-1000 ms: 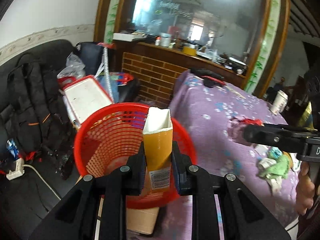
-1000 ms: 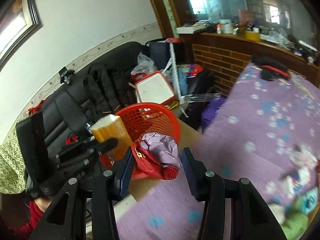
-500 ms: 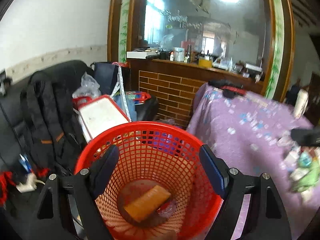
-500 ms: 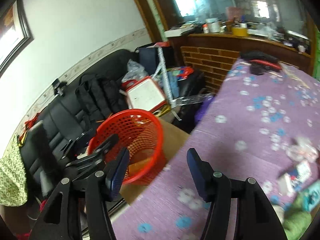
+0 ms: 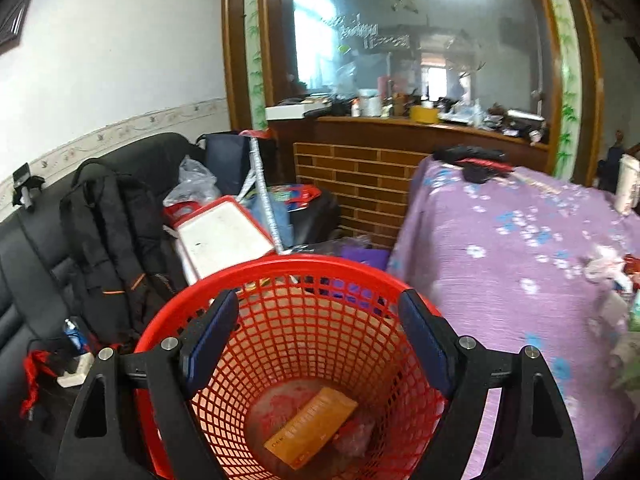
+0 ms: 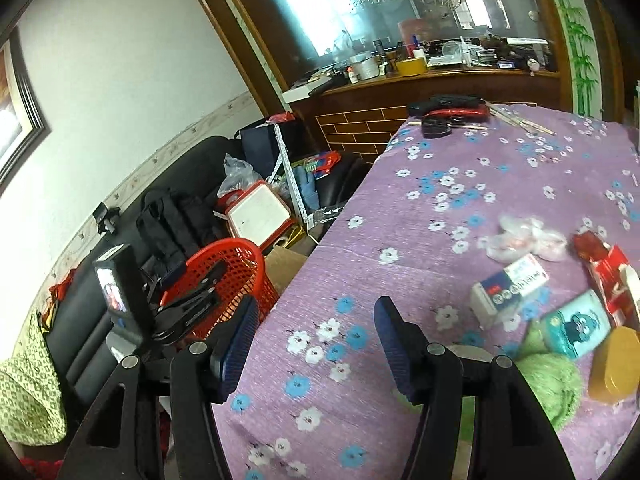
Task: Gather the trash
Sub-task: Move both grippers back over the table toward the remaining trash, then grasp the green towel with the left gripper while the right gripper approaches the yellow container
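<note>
A red mesh basket stands beside the purple flowered table. An orange carton and a crumpled wrapper lie on its bottom. My left gripper is open and empty right above the basket. My right gripper is open and empty over the table's left edge. Trash lies at the right: a white plastic wrap, a white box, a teal pack, a red pack, an orange carton, a green cloth. The basket and the left gripper show at left.
A black sofa with a black backpack, a white-lidded red box and bags stands behind the basket. A cardboard box sits between basket and table. Black and red items lie at the table's far end, before a cluttered wooden counter.
My left gripper opened and dropped the orange carton into the basket. My right gripper let go of its red and purple wrapper and swung right, over the table.
</note>
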Motion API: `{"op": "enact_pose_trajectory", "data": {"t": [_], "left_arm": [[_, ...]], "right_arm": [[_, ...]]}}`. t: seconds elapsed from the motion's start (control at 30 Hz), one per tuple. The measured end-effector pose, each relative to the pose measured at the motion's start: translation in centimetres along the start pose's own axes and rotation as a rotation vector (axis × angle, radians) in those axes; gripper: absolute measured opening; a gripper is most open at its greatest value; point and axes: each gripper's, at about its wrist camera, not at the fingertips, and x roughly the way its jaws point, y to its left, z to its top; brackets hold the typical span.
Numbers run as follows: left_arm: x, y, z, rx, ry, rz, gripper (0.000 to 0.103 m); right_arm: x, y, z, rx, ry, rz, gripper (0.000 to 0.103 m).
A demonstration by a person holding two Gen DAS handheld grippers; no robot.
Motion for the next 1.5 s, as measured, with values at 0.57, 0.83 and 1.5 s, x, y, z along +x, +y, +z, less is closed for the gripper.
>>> {"op": "enact_pose_trajectory", "data": {"t": [0.57,0.83,1.5], "left_arm": [[-3.9,1.0,0.4,-0.132,-0.03,-0.054,0.081],[-12.0,-6.8,0.4,0.101,-0.122,-0.211,0.091],[-12.0,-22.5,-3.2,0.356,0.087,-0.613,0.091]], "right_arm": [[-5.4,-4.7,-3.0,0.067,-0.061,-0.064,0.067],[-9.7,-7.3,-5.7,0.076,-0.131,-0.229,0.073],[-14.8,-14.0,-11.1,0.251,-0.127,-0.364,0.073]]}}
